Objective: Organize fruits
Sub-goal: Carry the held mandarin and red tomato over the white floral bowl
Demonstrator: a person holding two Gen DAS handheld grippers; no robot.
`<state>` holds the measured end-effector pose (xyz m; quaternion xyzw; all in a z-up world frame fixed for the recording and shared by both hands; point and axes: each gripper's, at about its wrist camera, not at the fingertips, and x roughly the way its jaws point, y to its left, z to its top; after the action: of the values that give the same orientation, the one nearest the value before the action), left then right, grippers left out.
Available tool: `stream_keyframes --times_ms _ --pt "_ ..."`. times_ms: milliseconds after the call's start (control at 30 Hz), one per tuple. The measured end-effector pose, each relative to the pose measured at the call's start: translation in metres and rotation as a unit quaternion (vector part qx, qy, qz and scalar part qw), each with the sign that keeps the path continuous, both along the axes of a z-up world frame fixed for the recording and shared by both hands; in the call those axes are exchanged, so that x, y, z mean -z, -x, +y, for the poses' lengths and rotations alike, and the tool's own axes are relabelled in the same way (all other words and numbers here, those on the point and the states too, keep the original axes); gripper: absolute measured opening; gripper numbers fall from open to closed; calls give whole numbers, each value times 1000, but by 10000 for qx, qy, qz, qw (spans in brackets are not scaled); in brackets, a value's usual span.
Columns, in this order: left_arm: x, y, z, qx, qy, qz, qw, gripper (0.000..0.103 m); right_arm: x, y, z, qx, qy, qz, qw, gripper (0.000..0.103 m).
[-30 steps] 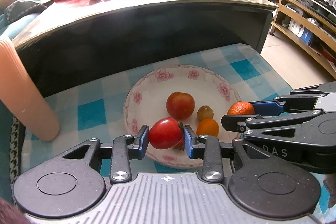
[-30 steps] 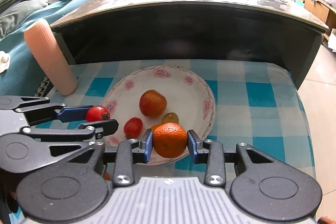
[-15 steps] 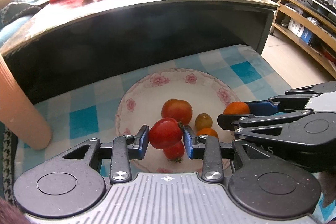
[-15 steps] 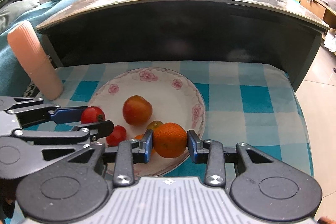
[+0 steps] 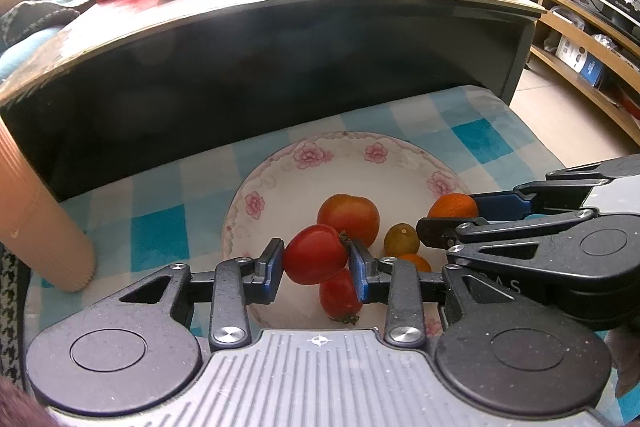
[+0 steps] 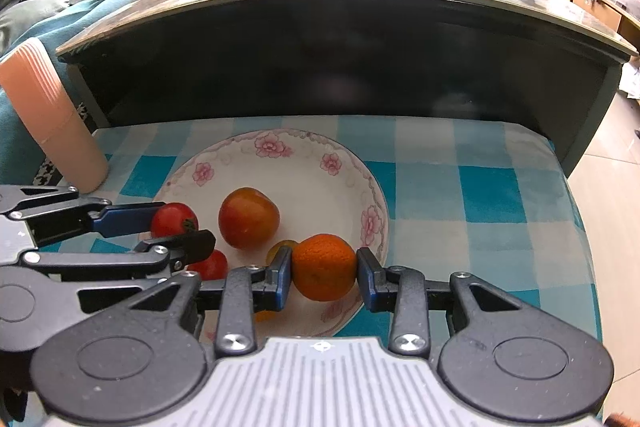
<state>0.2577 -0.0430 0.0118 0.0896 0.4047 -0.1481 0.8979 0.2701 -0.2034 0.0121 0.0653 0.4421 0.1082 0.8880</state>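
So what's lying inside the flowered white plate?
On the flowered white plate: a large red-orange tomato, small red tomato and greenish-yellow fruit; an orange piece is mostly covered.

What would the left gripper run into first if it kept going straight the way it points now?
Probably the small red tomato lying in the floral plate, just beyond and below the tomato the left gripper holds. Depth is hard to judge through the fisheye, so it might reach bare plate beside it instead.
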Motion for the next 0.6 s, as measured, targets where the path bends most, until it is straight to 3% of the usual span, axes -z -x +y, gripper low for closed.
stream_keyframes --times_ms 600 --pt "7 -11 6 -178 84 4 9998 43 7 -13 5 -115 -30 -101 9999 50"
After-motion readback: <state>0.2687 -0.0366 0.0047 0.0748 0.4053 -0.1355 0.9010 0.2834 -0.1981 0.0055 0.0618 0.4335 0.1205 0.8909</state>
